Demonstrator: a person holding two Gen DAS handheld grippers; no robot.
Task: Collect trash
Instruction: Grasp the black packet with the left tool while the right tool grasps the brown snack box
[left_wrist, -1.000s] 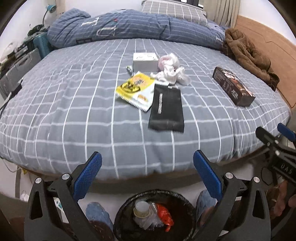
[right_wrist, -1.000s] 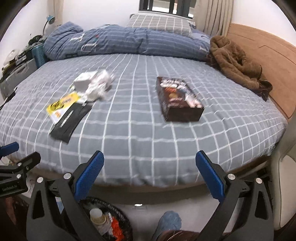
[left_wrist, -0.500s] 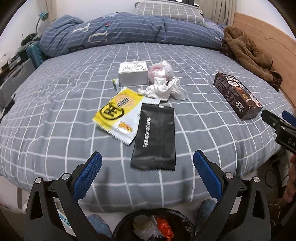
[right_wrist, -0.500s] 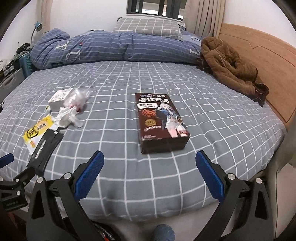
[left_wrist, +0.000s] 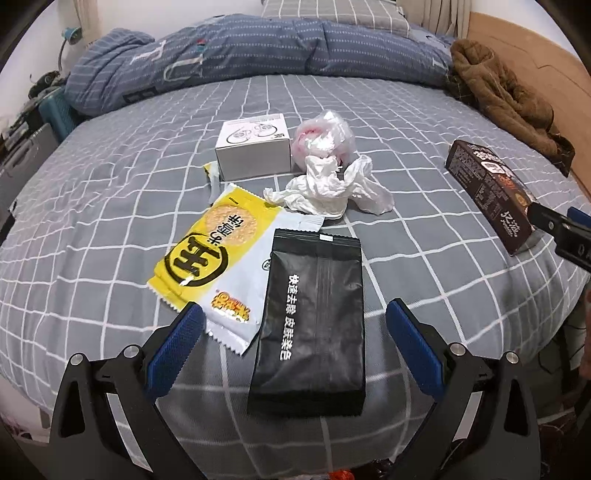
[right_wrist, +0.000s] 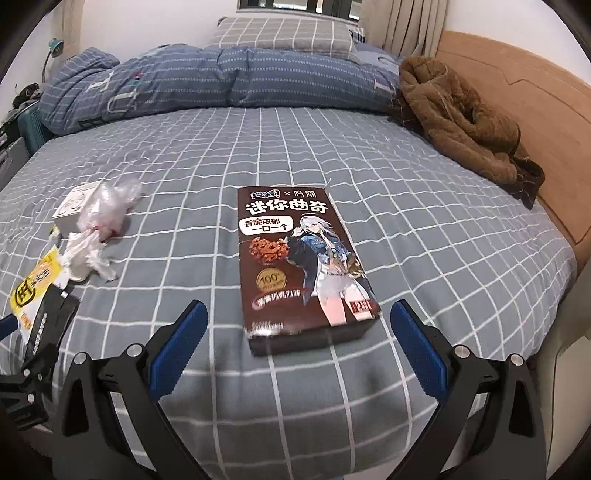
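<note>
On the grey checked bed (left_wrist: 110, 206), the trash lies in a cluster at the left and one item apart at the right; compared with one second ago, both grippers have advanced from the bed edge toward these items, and the bin seen below them then has dropped out of view, apart from a red scrap at the bottom of the left wrist view. Leftmost is the yellow snack wrapper (left_wrist: 207, 254), overlapped at its right edge by the black pouch (left_wrist: 314, 325); behind them stand the white box (left_wrist: 255, 147), the clear plastic bag (left_wrist: 325, 136) and the crumpled tissue (left_wrist: 332, 188), touching one another. The left gripper (left_wrist: 295, 343) stands wide, empty, with the black pouch between its fingers. Well apart to the right lies the brown cookie box (right_wrist: 303, 258); the right gripper (right_wrist: 299, 339) stands wide, empty, aligned on the box's near end. The approach phase appears nearly complete; nothing is collected yet; closing on pouch and box is the probable next step.
</note>
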